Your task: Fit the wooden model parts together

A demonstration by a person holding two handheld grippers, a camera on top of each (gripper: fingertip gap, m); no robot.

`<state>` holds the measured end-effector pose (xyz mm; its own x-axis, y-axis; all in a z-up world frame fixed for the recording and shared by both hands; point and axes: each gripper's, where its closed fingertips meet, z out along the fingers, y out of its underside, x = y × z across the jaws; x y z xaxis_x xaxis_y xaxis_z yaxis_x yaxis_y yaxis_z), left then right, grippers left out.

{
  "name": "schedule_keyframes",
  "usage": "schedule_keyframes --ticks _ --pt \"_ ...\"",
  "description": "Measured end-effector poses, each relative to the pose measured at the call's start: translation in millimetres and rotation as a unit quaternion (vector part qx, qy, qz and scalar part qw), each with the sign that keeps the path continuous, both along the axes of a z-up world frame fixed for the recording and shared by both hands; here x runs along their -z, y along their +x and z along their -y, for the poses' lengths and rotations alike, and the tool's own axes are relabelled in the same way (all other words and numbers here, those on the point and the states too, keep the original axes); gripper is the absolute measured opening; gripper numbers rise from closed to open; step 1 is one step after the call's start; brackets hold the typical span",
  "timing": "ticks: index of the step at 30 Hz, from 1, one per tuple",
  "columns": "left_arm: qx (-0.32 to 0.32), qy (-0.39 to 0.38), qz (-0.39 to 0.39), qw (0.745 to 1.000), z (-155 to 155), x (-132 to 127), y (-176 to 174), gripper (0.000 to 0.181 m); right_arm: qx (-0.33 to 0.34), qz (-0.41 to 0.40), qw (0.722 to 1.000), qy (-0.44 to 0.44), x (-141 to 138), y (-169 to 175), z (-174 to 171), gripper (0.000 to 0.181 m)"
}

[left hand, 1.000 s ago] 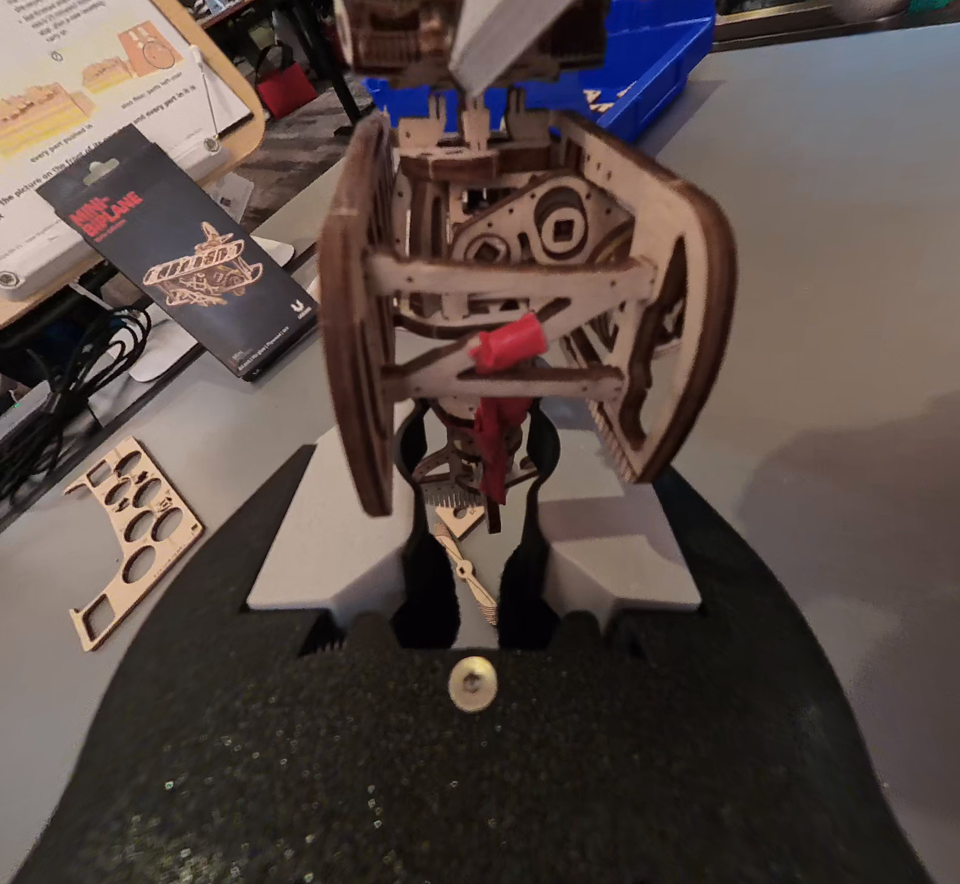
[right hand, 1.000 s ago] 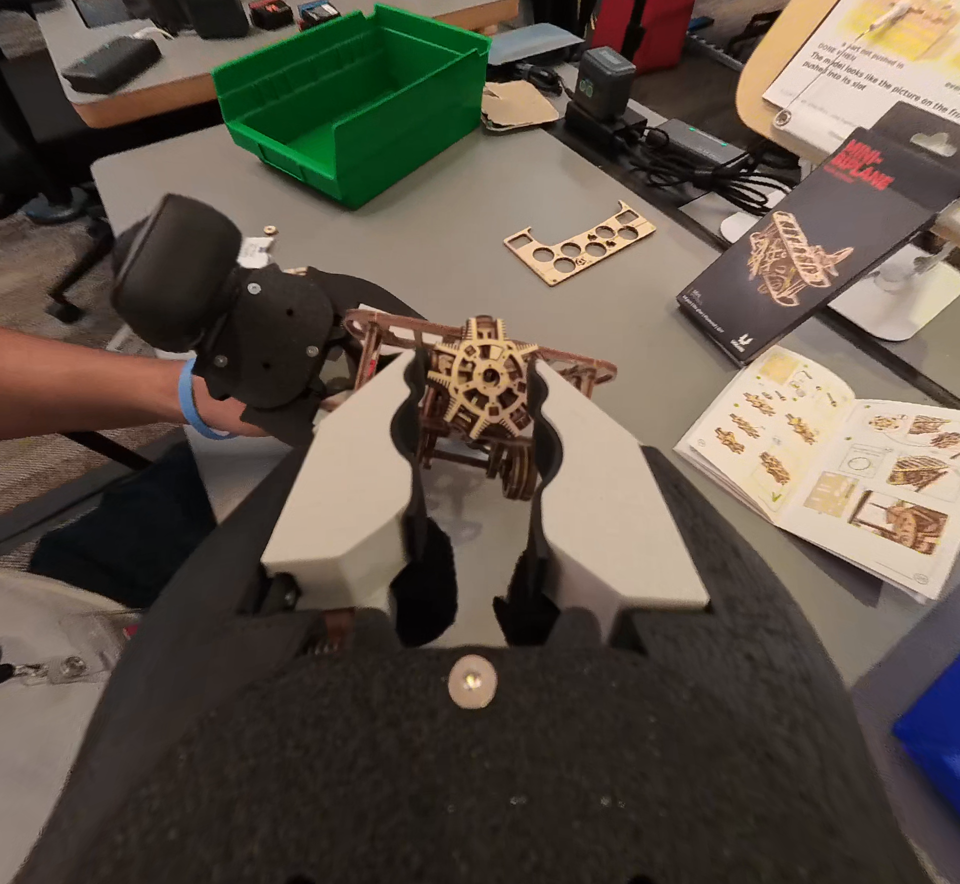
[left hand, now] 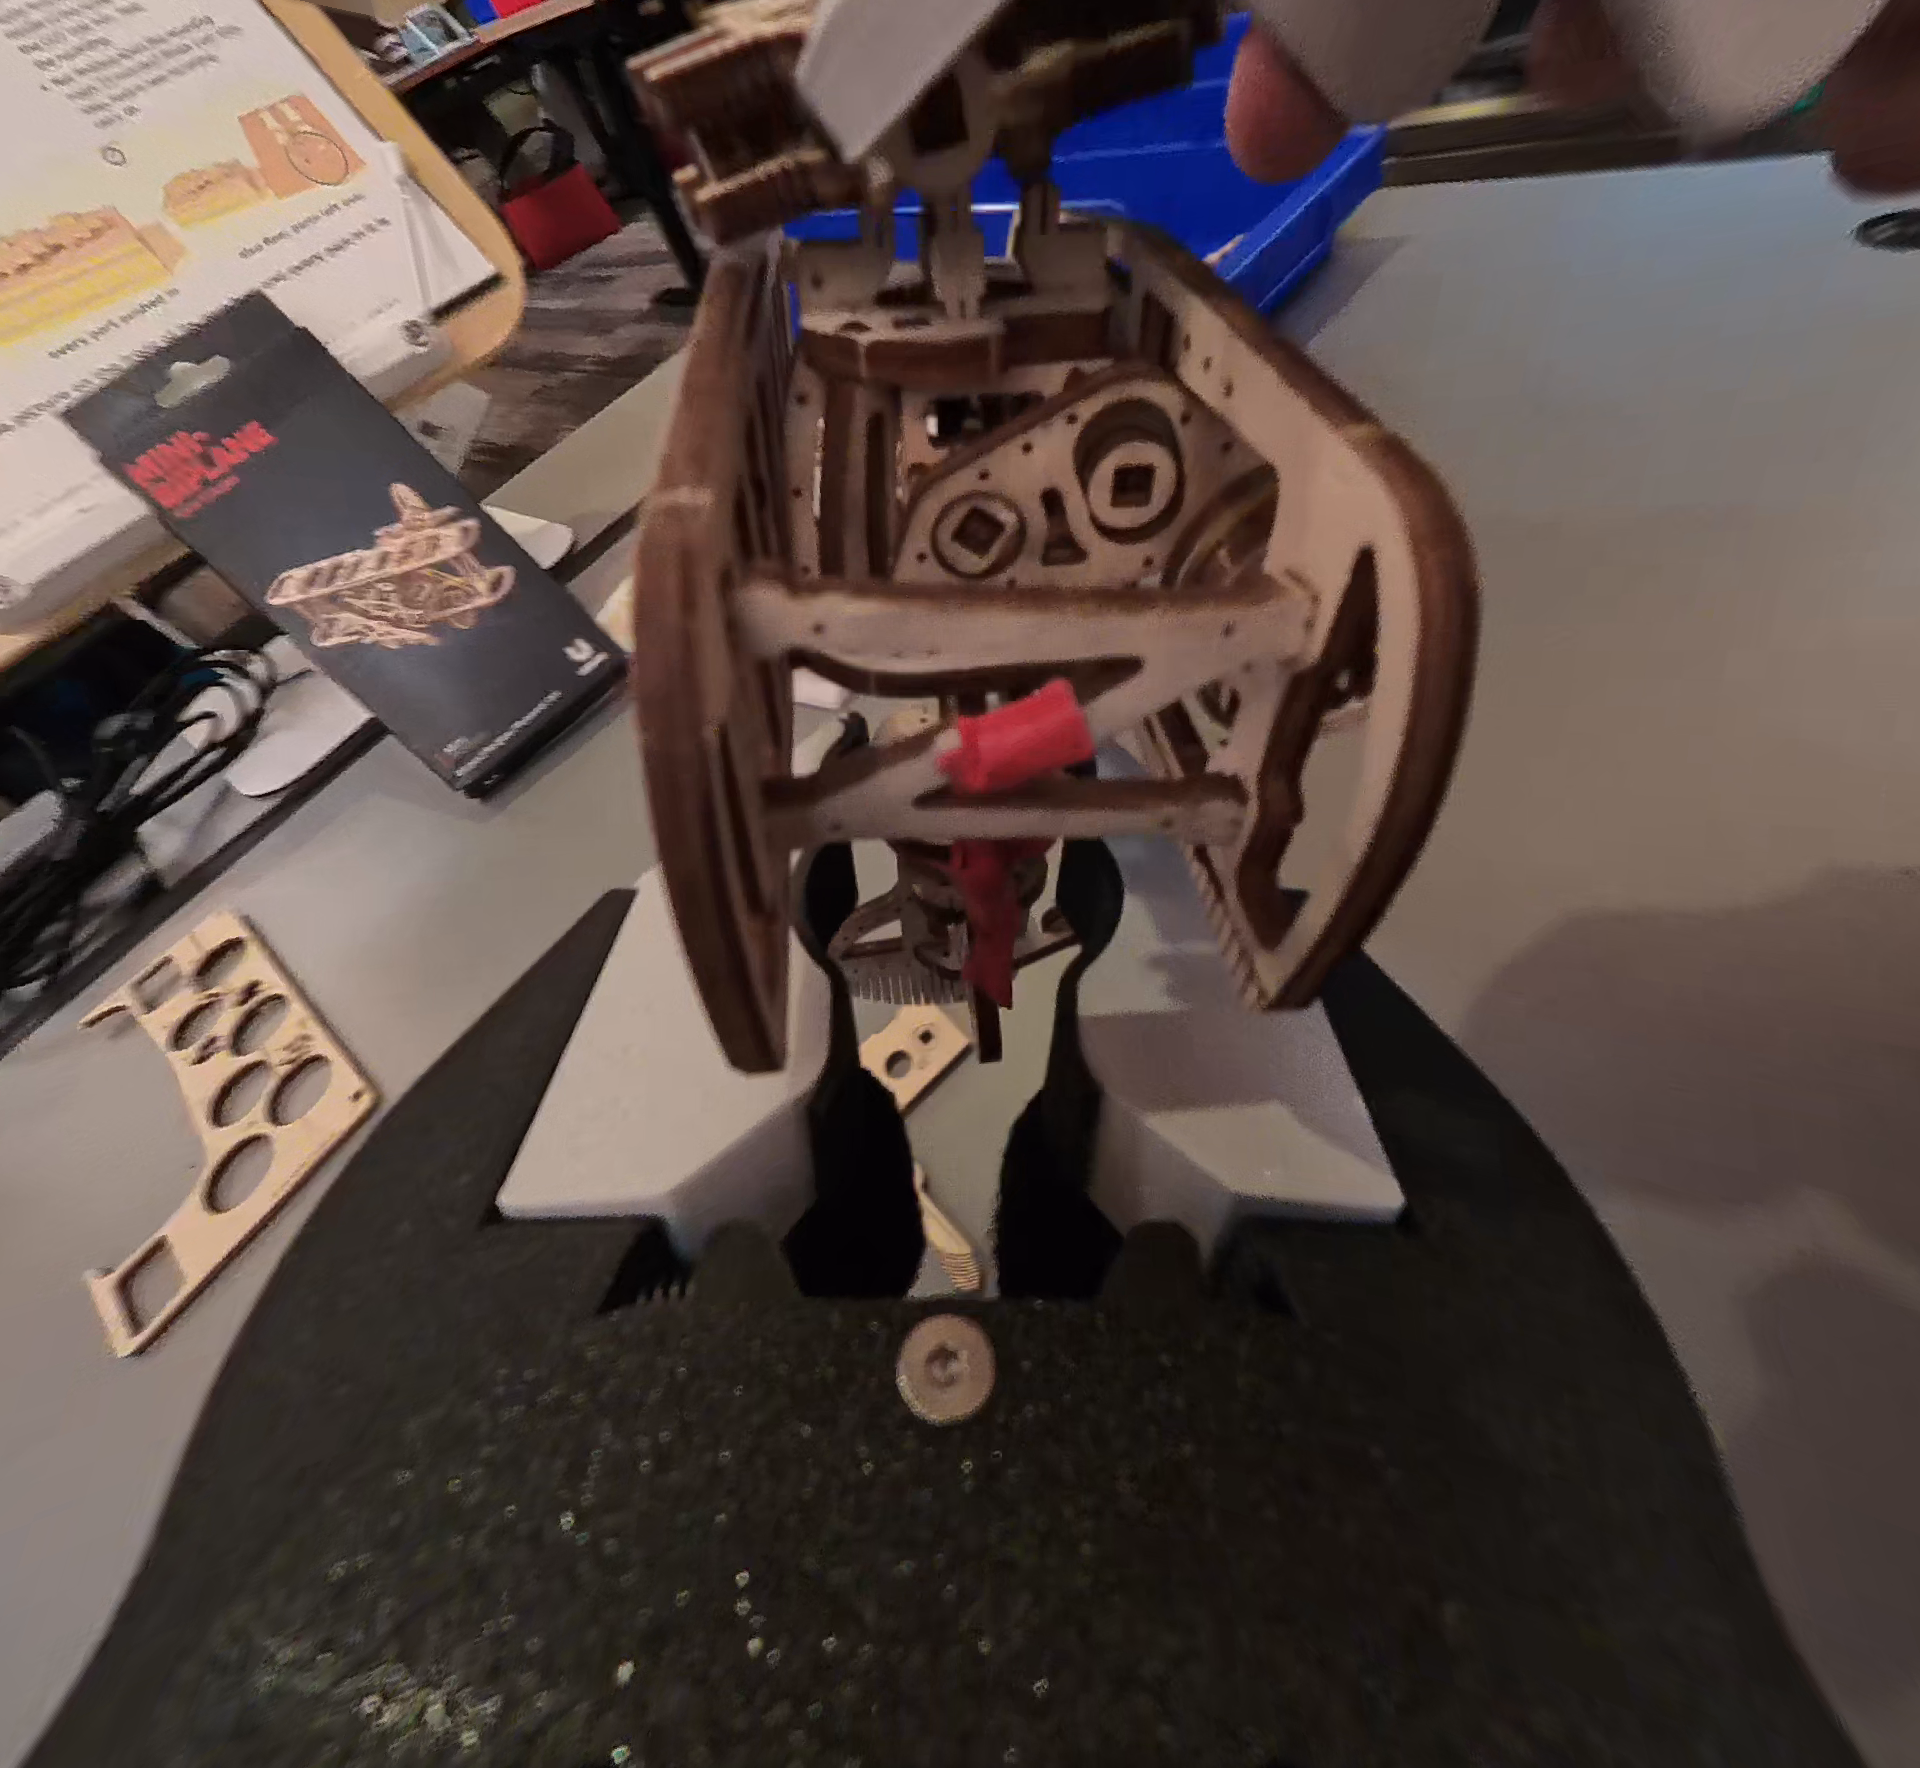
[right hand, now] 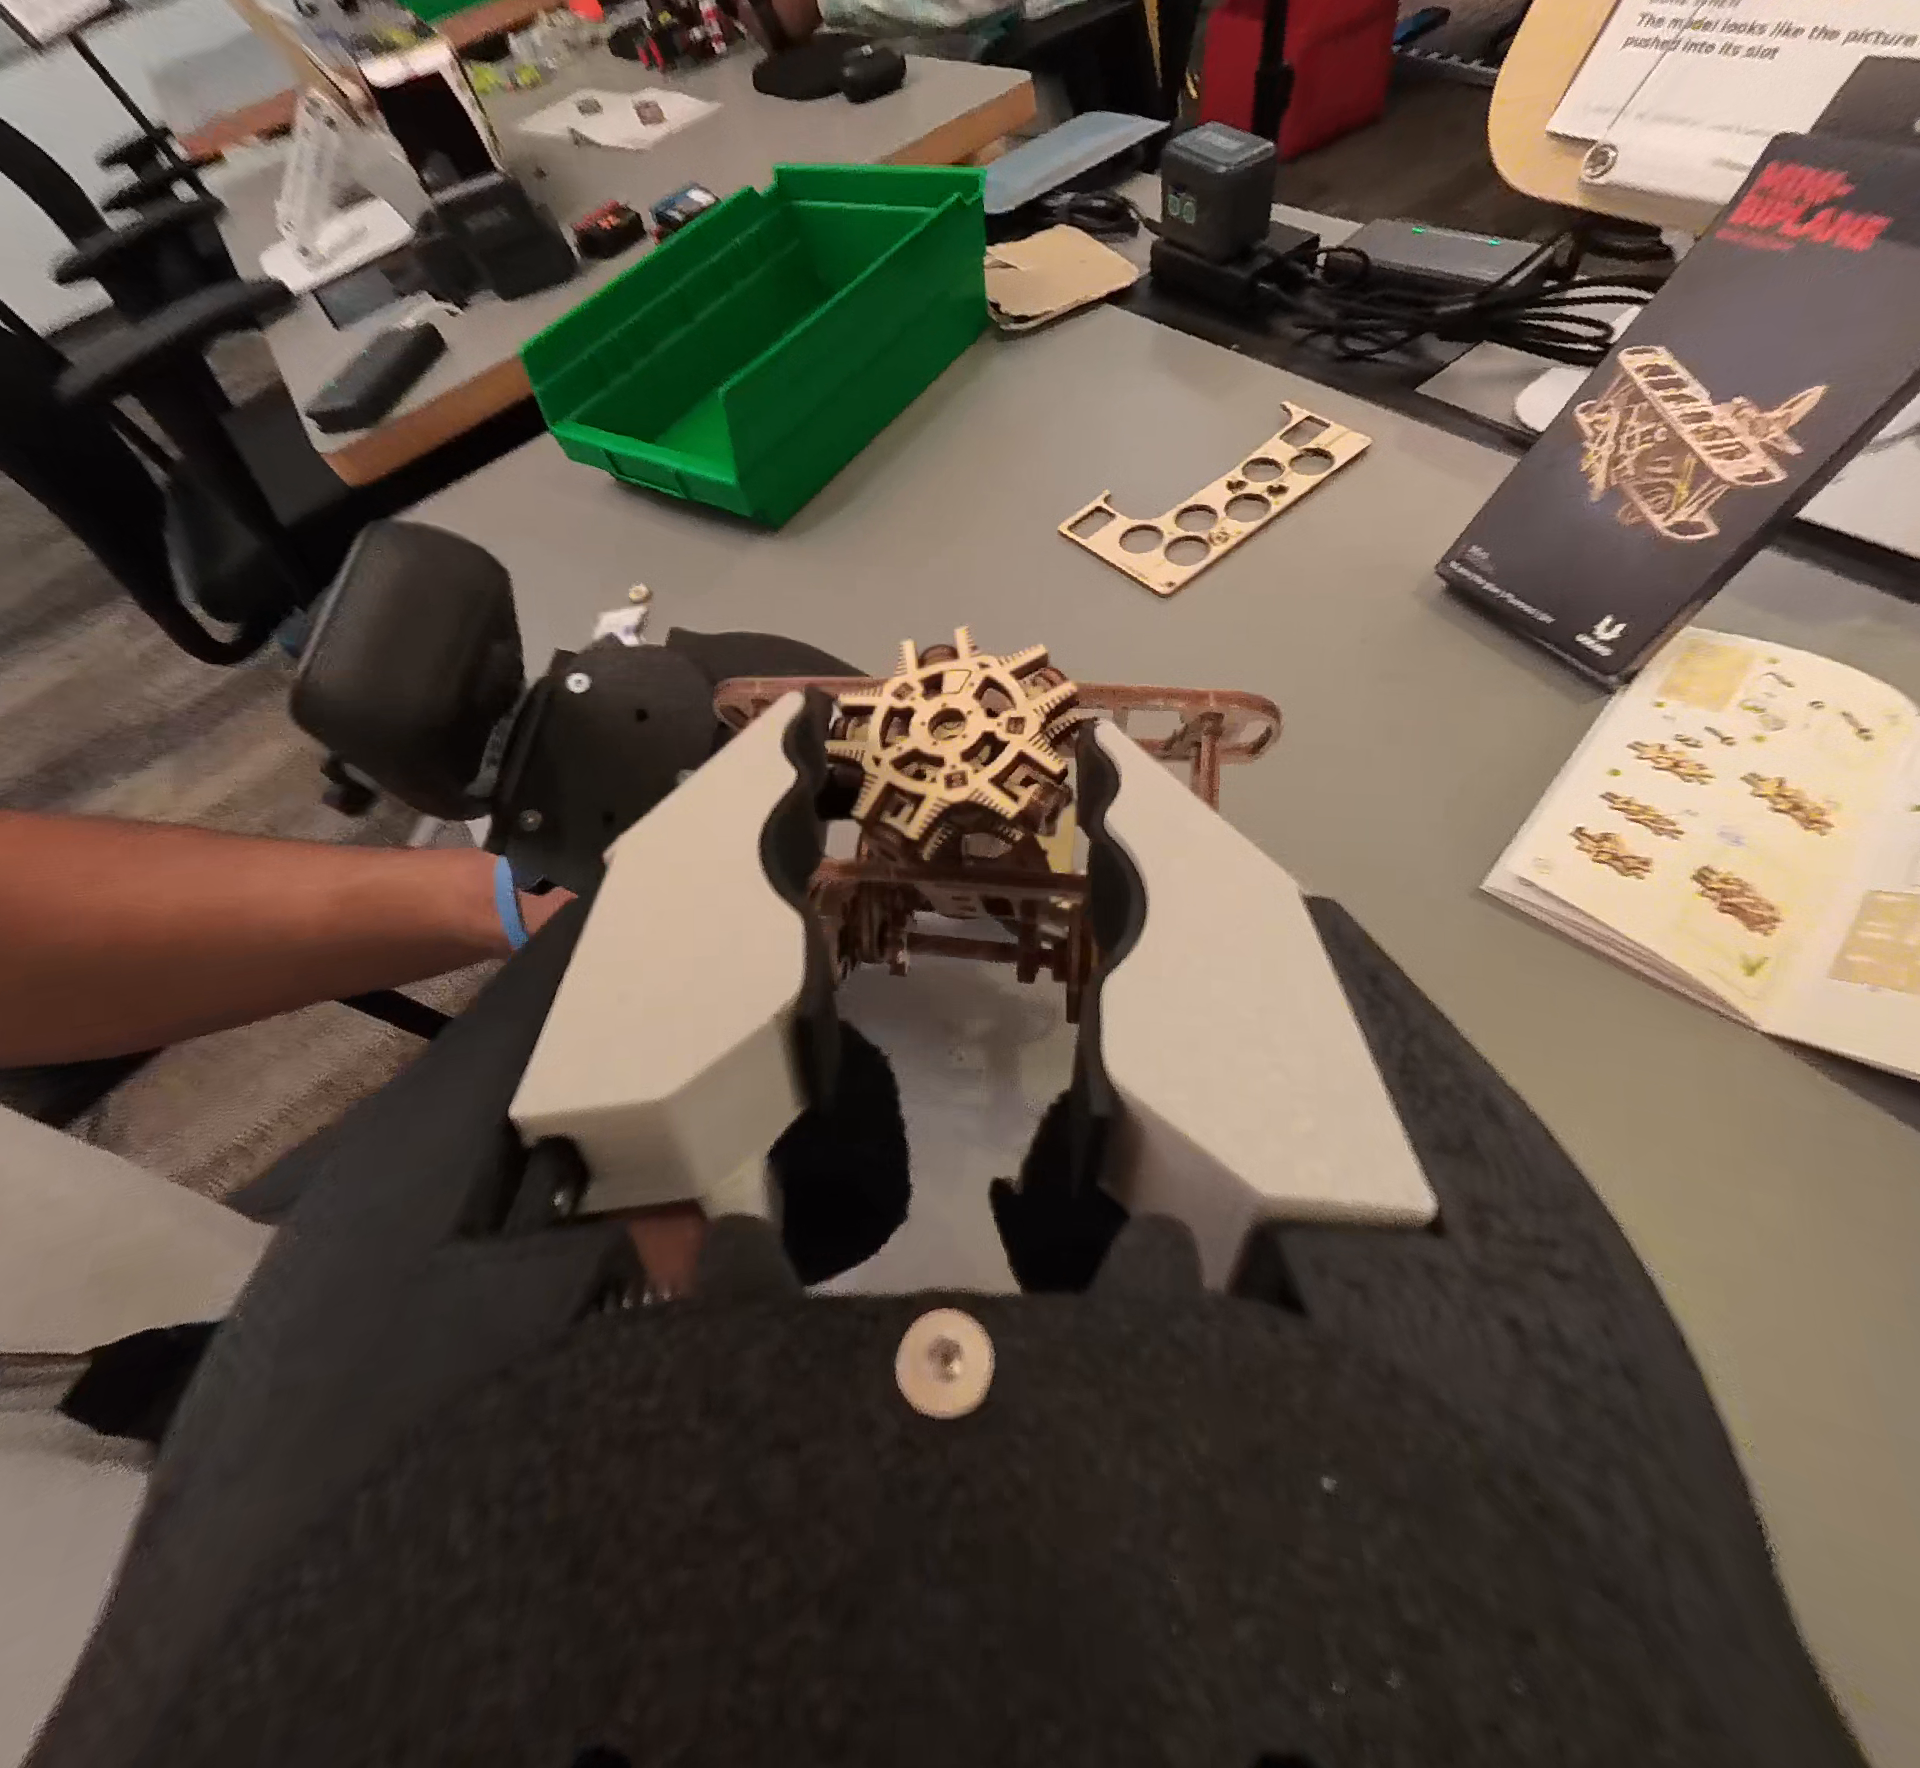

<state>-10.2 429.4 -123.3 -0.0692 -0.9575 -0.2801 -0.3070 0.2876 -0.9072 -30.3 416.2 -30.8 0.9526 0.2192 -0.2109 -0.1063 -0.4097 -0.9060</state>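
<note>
Between both tools, wooden model [left hand: 1039,638], right tool [right hand: 951,814] gripping engine end

The wooden model [left hand: 1049,617] is pale laser-cut plywood with dark scorched edges, and a glossy red plastic piece [left hand: 1023,739] sits in its frame. The left gripper [left hand: 961,929] has matt grey plastic fingers [left hand: 644,1126] on a rough, speckled black body with a bright metal screw [left hand: 945,1384]. Left of the model lie a bare plywood offcut sheet [left hand: 223,1126] and a smooth black card package [left hand: 343,544], on a matt grey table [left hand: 1662,575].
</note>
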Motion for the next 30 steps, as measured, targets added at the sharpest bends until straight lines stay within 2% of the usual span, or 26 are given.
schedule_keyframes --ticks 4,9,15,22,26,30 --pt "0.028 -0.037 -0.005 0.999 14 -4 -2 0.032 -0.005 -0.066 0.997 0.026 -5 0 6 0.047" --pt "0.052 -0.1 -0.002 0.994 30 -10 -4 0.032 -0.007 -0.091 0.994 0.058 -13 1 10 0.047" --pt "0.052 -0.105 0.005 0.993 30 -12 -3 0.032 -0.002 -0.027 0.997 0.073 -15 -1 10 0.048" --pt "0.037 -0.077 -0.004 0.996 22 -9 -5 0.032 0.013 0.009 0.997 0.075 -22 9 17 0.052" --pt "0.024 -0.056 -0.01 0.998 17 -6 -5 0.032 0.016 0.063 0.997 0.049 -16 8 18 0.051" --pt "0.026 -0.064 -0.008 0.998 17 -7 -5 0.032 0.017 0.073 0.996 0.042 -10 5 17 0.045"
